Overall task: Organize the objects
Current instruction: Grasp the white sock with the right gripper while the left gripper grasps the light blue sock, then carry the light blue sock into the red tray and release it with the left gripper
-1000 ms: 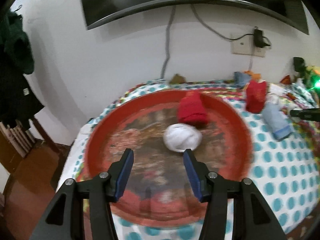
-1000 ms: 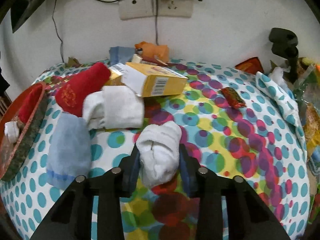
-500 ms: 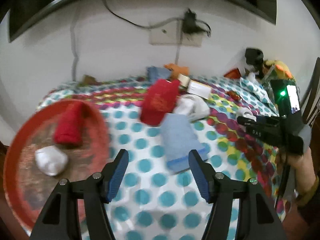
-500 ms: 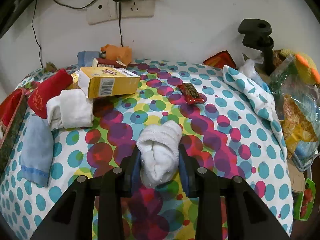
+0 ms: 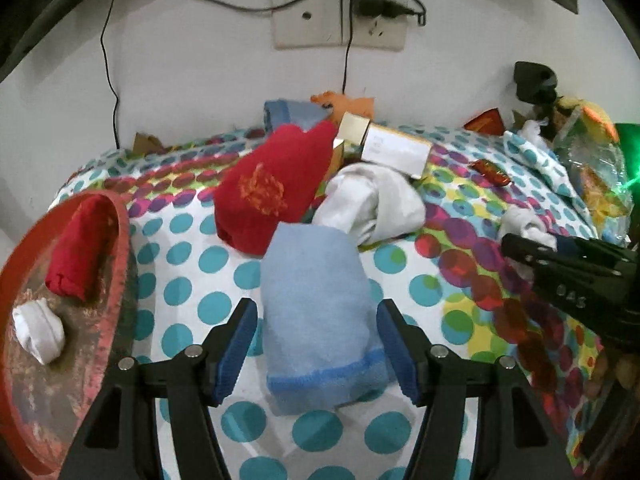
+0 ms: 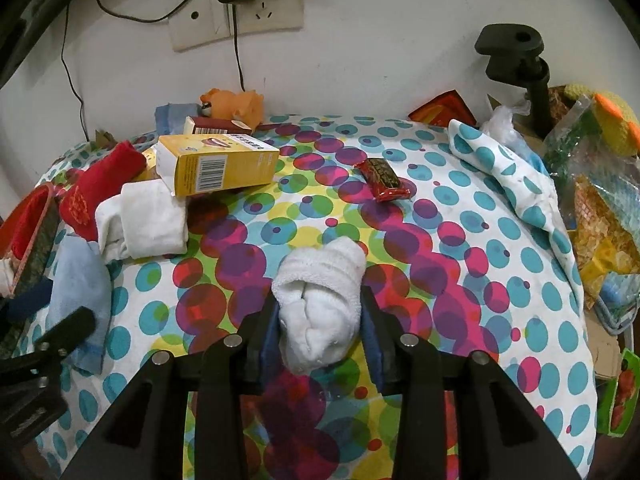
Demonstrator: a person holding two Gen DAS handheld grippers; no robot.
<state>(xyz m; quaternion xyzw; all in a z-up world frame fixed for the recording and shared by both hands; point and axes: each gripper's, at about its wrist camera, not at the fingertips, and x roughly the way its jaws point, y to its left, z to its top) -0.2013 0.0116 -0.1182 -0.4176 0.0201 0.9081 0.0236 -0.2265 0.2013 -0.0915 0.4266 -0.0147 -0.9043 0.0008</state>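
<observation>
Red tray (image 5: 120,240) at worktop's left edge holds two rolls. Left gripper (image 5: 316,344), spread wide, straddles blue sock roll (image 5: 320,312) without gripping. Right gripper (image 6: 320,340), jaws just loosening, flanks white sock roll (image 6: 320,300). Several rolls remain.

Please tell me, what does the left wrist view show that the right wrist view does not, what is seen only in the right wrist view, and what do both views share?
Only the left wrist view shows the inside of the red tray, with a small white sock ball and a red roll in it.

Only the right wrist view shows the barcode side of the yellow box.

Both show the light blue sock between the open left gripper fingers, and the white sock in the right gripper.
</observation>
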